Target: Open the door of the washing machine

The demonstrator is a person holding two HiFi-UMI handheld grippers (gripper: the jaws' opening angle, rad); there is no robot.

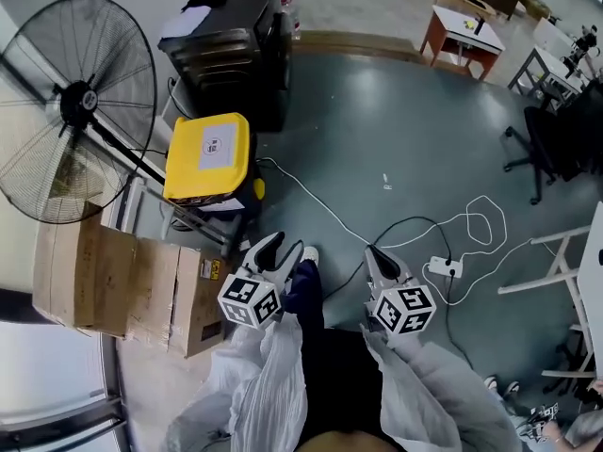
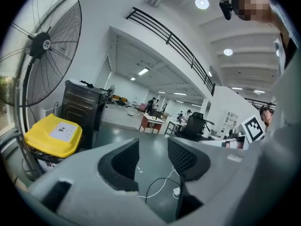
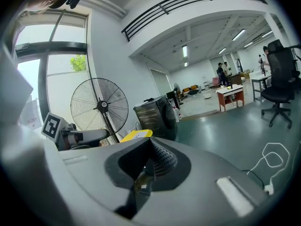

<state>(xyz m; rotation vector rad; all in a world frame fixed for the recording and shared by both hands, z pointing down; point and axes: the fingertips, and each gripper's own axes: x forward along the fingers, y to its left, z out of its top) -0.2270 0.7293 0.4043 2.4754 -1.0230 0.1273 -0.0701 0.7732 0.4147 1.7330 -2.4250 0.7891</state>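
Note:
The washing machine point(image 1: 231, 45) is a dark grey box standing on the floor at the far side of the head view, well ahead of both grippers. It also shows in the left gripper view point(image 2: 82, 109) and in the right gripper view point(image 3: 155, 117), where a round dark door is on its front. My left gripper point(image 1: 285, 249) is held low in front of me, its jaws apart with only floor between them point(image 2: 153, 147). My right gripper point(image 1: 374, 252) is beside it, jaws closed together with nothing in them point(image 3: 151, 147). Neither is near the machine.
A large standing fan point(image 1: 75, 106) is at the left. A yellow-lidded box point(image 1: 209, 156) on a stand sits between me and the machine. Cardboard boxes point(image 1: 122, 285) lie at the near left. Cables and a power strip point(image 1: 443, 267) run over the floor at the right; an office chair point(image 1: 546, 149) stands beyond.

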